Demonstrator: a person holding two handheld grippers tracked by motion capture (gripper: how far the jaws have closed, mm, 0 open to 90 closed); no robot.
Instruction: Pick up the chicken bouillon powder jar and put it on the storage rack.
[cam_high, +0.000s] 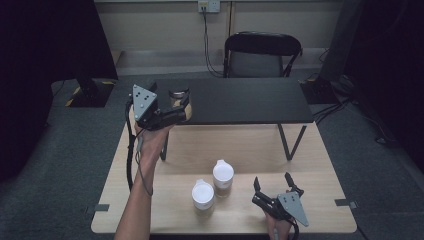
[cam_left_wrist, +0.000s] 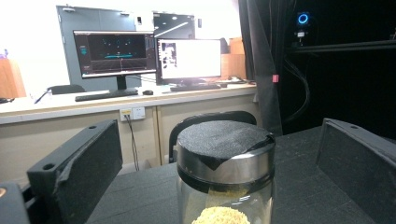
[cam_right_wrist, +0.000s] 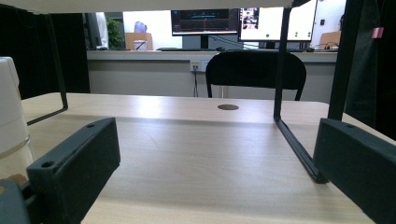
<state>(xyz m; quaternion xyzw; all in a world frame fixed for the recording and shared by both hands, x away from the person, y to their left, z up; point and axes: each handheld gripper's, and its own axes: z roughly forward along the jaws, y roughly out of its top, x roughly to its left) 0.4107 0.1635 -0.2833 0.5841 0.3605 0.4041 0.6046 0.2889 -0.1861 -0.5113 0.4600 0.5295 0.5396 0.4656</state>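
The glass jar (cam_left_wrist: 225, 184) — black lid, yellowish grains inside — stands on the black shelf (cam_high: 240, 102) at upper left of the high view. My left tool (cam_high: 181, 111) flanks it, jaws spread and not touching. My right tool (cam_high: 273, 184) sits released at lower right on the counter (cam_high: 250, 145) — beside two white-lidded jars (cam_high: 213, 184).

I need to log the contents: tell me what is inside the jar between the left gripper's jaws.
The jar holds a pale yellow, grainy heap, visible through the glass low in the left gripper view. Its black-topped lid covers the mouth, and the frame edge cuts off the jar's lower part.
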